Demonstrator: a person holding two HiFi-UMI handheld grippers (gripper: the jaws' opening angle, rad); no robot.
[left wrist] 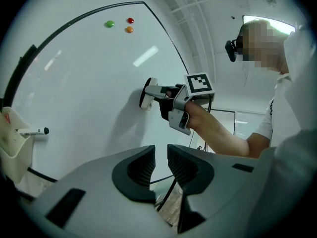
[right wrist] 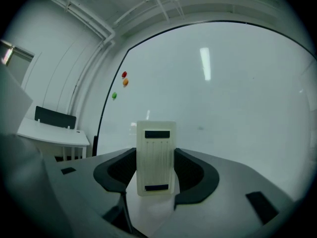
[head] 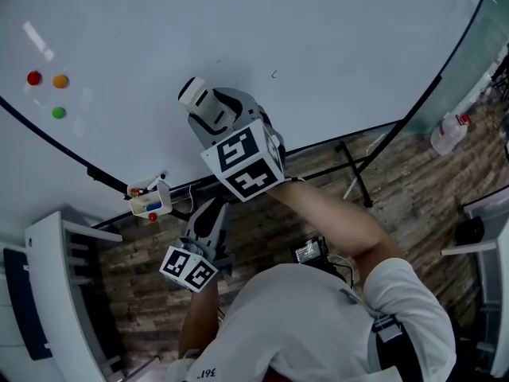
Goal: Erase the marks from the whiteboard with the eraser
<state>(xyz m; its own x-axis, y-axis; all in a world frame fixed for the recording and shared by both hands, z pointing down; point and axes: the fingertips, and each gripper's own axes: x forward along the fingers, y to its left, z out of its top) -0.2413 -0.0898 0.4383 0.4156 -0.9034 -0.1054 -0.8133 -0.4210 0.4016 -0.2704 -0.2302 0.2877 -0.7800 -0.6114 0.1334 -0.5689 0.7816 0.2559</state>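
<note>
The right claw (right wrist: 156, 166) is closed on a white eraser (right wrist: 156, 156), which stands upright between its jaws. In the left claw's view the eraser's end touches the whiteboard (head: 334, 30). A small dark mark (head: 273, 74) shows on the board just to the right of it. The left claw (left wrist: 161, 165) hangs lower, near the board's bottom edge; its jaws stand a narrow gap apart with nothing between them. Red, orange and green magnets (head: 48, 86) sit far to the left.

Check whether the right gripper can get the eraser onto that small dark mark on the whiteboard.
Probably yes. The right gripper holds the eraser at the whiteboard, and only bare board seems to lie between it and the mark.
</note>
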